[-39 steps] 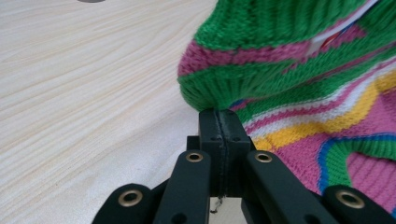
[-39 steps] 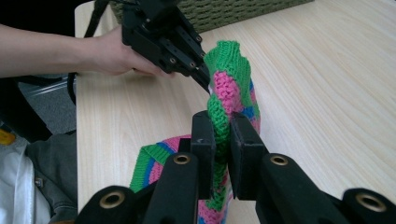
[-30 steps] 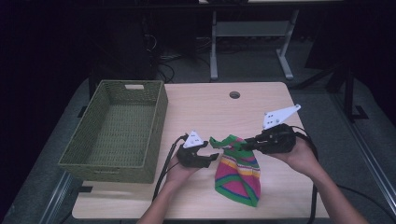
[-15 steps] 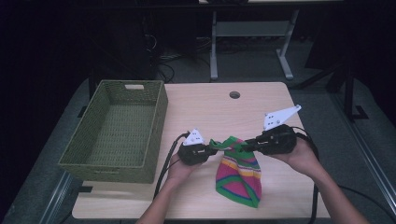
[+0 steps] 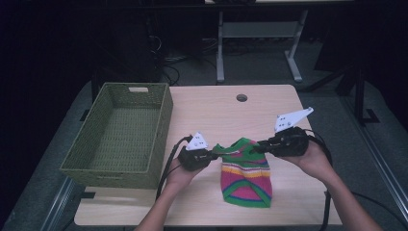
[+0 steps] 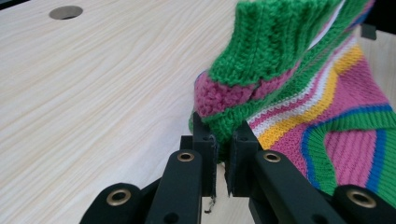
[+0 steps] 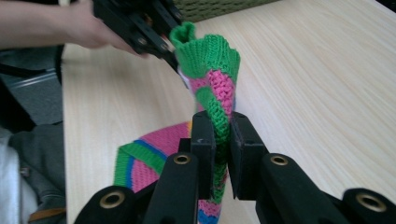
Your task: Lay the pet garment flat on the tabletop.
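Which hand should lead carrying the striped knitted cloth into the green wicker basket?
Left. The left gripper grips the striped knitted cloth beside the green wicker basket; the right gripper holds its far edge.

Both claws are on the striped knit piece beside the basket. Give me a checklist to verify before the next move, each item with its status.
1. Left claw pinching the green edge of the striped knit piece: ok; its jaws have just been closing on the fabric.
2. Right claw clamped on the same green edge: ok.
3. Top edge lifted and stretched between the claws: ok.
4. Lower part off the table: not ok, it lies on the wood.
5. Wicker basket free to receive it: ok, nothing inside.
6. How deep each grip reaches: cannot tell.
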The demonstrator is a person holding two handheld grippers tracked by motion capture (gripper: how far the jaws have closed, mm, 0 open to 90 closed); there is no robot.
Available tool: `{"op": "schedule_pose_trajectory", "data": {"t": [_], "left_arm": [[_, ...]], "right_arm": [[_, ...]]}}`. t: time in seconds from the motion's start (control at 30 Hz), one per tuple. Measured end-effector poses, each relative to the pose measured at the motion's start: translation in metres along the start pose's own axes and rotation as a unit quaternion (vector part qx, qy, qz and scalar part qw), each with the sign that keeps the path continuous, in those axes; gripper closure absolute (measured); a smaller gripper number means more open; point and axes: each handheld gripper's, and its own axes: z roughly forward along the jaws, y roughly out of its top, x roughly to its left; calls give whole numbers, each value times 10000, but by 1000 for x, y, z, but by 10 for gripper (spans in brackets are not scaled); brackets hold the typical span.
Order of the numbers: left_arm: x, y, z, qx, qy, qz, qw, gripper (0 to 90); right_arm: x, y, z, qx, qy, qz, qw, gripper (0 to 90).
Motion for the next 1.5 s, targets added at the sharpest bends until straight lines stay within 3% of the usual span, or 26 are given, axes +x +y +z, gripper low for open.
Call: {"op": "schedule_pose_trajectory", "data": {"t": [0.13,0.37,0.8,1.0,1.27,1.5], "left_arm": [[1,9,-12,131,178,69,9997,846],[5,19,-17,257,321,117,9991,846],[11,19,3,539,500,34,9973,844],[18,17,9,559,518,-245,9968,843],[24,21,18,774,605,-274,9948,844],[26,24,23,788,705,-316,9939,843]], "right_arm": [[-4,0,3,11,-83,131,9999,811],[-8,1,10,120,-163,166,9997,811],[-26,-11,25,342,-193,451,9982,807],[-33,-14,29,372,-227,531,9976,806],[-50,-19,37,329,-332,733,9962,807],[-59,-21,41,355,-455,805,9951,806]]}}
